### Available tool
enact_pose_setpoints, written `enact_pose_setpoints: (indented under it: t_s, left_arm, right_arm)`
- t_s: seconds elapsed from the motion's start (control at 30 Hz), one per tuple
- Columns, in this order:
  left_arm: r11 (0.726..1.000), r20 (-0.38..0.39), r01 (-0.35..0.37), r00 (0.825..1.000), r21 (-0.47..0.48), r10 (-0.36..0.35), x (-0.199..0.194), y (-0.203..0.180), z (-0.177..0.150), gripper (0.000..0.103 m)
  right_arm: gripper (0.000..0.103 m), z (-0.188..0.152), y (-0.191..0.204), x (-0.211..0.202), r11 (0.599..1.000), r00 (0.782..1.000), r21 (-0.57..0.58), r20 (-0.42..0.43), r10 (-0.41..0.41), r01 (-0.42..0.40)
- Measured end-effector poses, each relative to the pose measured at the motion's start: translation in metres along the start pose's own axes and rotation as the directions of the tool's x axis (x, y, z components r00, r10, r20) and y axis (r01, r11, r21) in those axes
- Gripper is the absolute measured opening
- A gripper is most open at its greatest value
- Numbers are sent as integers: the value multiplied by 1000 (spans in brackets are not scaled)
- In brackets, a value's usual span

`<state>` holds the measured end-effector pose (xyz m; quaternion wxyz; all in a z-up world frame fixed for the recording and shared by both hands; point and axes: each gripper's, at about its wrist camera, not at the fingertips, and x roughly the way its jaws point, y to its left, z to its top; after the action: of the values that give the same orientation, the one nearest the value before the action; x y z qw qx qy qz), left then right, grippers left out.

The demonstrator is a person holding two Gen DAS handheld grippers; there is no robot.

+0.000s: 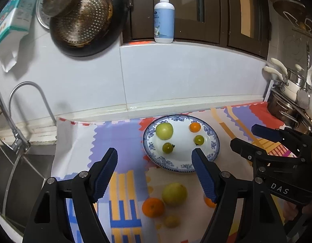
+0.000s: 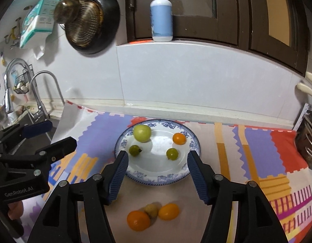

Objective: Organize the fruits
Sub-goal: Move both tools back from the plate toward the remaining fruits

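White plate (image 2: 156, 174) with blue floral rim; green apple (image 2: 142, 133); orange citrus (image 2: 179, 138); multicoloured patchwork cloth (image 2: 257, 151).

We see the counter (image 2: 176, 111) under a patterned cloth (image 2: 257, 151); on the cloth, blue-rimmed plate (image 2: 156, 180) at centre | loose orange (image 2: 138, 220), yellow fruit (image 2: 168, 211) and small brownish fruit (image 2: 151, 210) at 6 o'clock of it

Two matching hand-held grippers, left (image 1: 155, 159) and right (image 2: 158, 160). Each has glossy black plastic arms with triangular cut-outs, round silver screws at the pivots, and ribbed dark-blue pads (image 1: 204, 175). White lettering marks their bodies: "DAS" and "GenRobot.AI".
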<state>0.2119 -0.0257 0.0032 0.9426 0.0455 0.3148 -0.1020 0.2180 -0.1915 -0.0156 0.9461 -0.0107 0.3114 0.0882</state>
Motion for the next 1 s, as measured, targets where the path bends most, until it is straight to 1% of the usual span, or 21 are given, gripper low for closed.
enact_pose_setpoints:
  t_s: [0.23,0.47,0.83,1.0]
  left_arm:
    - [1000,-14,-8,1000,-19,8,-13,1,-21,75]
    - [1000,-46,-12,999,-17,12,-12,1,-43,75]
    - [1000,-140,25,990,-12,-27,0,-3,-83,75]
    - [999,-149,39,988,-4,-39,6,-6,-98,75]
  right_arm:
    - [61,-18,7,-11,1000,1000,-1,-12,12,-12]
    - [61,-38,13,-9,1000,998,-6,-61,15,-15]
    - [61,-71,16,5,1000,986,-10,-165,21,-23]
    - [61,-84,18,11,999,982,-35,-189,11,-18]
